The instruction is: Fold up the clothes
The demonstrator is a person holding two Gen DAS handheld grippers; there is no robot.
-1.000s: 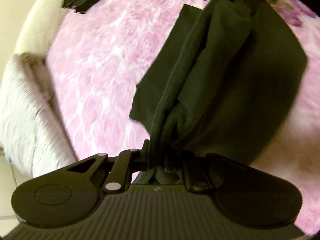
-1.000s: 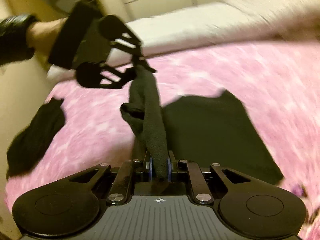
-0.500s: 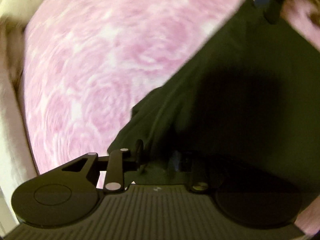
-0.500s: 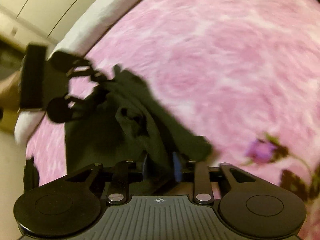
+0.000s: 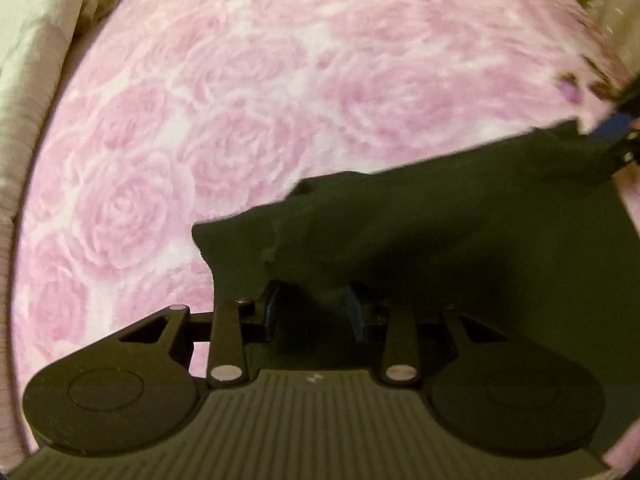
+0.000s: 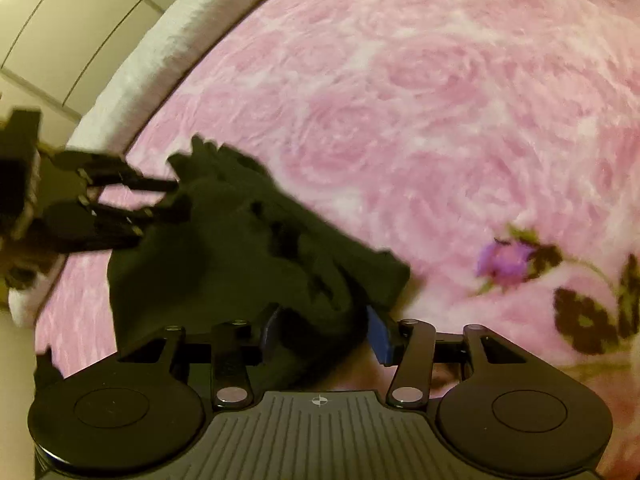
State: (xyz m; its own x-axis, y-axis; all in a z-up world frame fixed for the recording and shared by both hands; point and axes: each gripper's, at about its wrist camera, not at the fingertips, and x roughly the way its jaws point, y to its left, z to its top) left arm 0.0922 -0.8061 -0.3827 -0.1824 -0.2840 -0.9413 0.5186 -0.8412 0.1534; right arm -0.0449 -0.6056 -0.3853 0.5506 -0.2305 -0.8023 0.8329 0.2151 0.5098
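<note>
A black garment (image 5: 440,248) lies folded over on the pink rose blanket (image 5: 240,100). My left gripper (image 5: 315,312) points down at the garment's near edge. Its jaws are opening, and a fold of cloth sits loose between the blue pads (image 5: 271,312). In the right wrist view the same garment (image 6: 224,264) is bunched in a ridge. My right gripper (image 6: 325,332) straddles one end of it. Its jaws are closing, with a gap still showing at the right pad (image 6: 378,336). The left gripper (image 6: 176,198) stands at the ridge's far end.
A cream padded bed edge (image 5: 32,60) runs along the blanket's left side, and a white one (image 6: 160,52) runs beside pale wall panels. A purple flower print (image 6: 506,260) marks the blanket on the right. A scrap of another dark cloth (image 6: 46,368) shows at the lower left.
Both grippers came down from holding the garment up in the air and laid it on the blanket. Both pairs of jaws, shut on the cloth before, now stand apart.
</note>
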